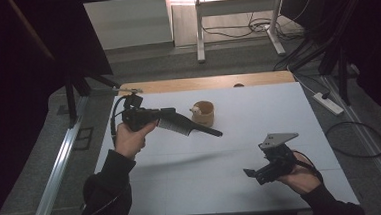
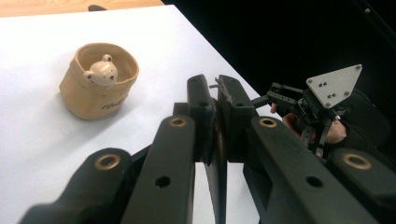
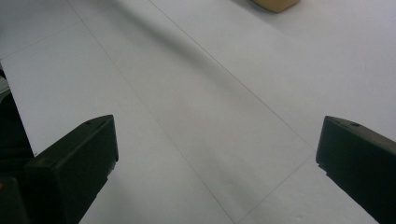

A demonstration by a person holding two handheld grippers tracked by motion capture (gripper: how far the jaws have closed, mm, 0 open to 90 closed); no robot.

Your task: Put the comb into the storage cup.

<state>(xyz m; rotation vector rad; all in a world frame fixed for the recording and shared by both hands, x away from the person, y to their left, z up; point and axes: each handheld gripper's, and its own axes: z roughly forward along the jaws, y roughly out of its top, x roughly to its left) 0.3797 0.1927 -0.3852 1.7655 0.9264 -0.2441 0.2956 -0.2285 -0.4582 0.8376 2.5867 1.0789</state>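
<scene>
Left gripper [image 1: 166, 116] clamped on flat black plastic comb [image 1: 189, 125], held above white counter [image 1: 243, 184] just beside tan ceramic bear cup [image 1: 203, 113]; right gripper [image 1: 255, 176] spread wide, holding nothing.

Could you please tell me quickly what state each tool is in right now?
Left tool: closed on a black comb, held above the table.
Right tool: open, nothing between its jaws.
</scene>
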